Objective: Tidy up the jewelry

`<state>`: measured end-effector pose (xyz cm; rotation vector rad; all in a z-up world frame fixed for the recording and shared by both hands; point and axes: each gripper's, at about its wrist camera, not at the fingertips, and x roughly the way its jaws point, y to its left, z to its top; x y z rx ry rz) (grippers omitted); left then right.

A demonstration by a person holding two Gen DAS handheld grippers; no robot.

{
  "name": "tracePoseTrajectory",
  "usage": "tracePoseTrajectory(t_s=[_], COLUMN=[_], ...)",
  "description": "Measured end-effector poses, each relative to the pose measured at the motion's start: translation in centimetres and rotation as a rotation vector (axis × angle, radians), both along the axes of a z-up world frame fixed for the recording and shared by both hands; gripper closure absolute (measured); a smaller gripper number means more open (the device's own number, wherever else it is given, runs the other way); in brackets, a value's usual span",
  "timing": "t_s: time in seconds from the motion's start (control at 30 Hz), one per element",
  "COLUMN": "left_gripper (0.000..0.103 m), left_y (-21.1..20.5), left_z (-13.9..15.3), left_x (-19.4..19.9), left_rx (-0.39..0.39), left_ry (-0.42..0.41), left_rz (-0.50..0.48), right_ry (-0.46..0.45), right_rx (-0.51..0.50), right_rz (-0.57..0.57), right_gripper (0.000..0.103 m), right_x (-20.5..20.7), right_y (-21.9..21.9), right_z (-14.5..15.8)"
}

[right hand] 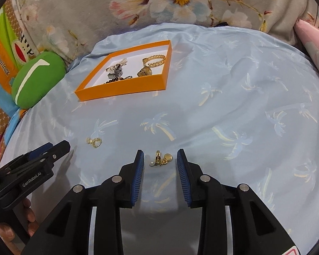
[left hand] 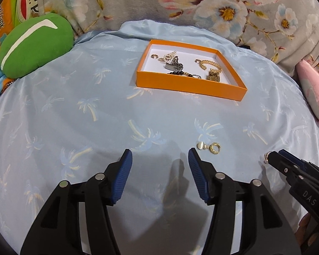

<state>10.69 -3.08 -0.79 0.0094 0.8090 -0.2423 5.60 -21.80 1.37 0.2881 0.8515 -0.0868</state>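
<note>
Left gripper (left hand: 159, 156), black with ribbed blue pads, stands wide open over bare cloth at lower centre, holding nothing. One gold hoop earring with a pale oval stone (left hand: 209, 147) lies just right of its right pad. Right gripper (right hand: 160, 157), same build, is partly open with one gold clip earring cluster (right hand: 161, 159) between its pads, untouched. Both rest on glossy light-blue palm-print fabric (left hand: 74, 106). Farther up, one shallow orange cardboard box (left hand: 189, 85) holds several pieces, including a braided gold bracelet (left hand: 209, 63). One green plush cushion (left hand: 34, 44) sits upper left.
</note>
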Motion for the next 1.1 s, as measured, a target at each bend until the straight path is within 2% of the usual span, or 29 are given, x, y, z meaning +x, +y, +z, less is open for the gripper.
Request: tracePoseTrajectory(t_s=[0.1, 0.17, 0.27, 0.5, 0.6, 0.9, 1.1], left_gripper=[0.045, 0.045, 0.045, 0.045, 0.045, 0.045, 0.047], left_y=[0.0, 0.0, -0.1, -0.3, -0.7, -3.8, -5.8], left_z=[0.0, -0.1, -0.1, -0.2, -0.2, -0.3, -0.6], left_x=[0.1, 0.2, 0.2, 0.2, 0.3, 0.9, 1.5], left_rx=[-0.001, -0.002, 0.002, 0.009, 0.009, -0.019, 0.017], left_ry=[0.004, 0.008, 0.009, 0.012, 0.013, 0.04, 0.047], left_rz=[0.003, 0.003, -0.001, -0.014, -0.03, -0.09, -0.099], right_ry=[0.013, 0.022, 0.036, 0.034, 0.028, 0.024, 0.023], right_rx=[0.007, 0.015, 0.018, 0.014, 0.006, 0.021, 0.038], right_rz=[-0.006, -0.011, -0.006, -0.001, -0.002, -0.007, -0.01], right_gripper=[0.071, 0.074, 0.085, 0.09, 0.098, 0.098, 0.098], right_x=[0.2, 0.3, 0.5, 0.3, 0.2, 0.1, 0.0], right_y=[0.0, -0.1, -0.1, 0.0, 0.1, -0.1, -0.3], right_z=[-0.2, -0.3, -0.6, -0.6, -0.4, -0.5, -0.5])
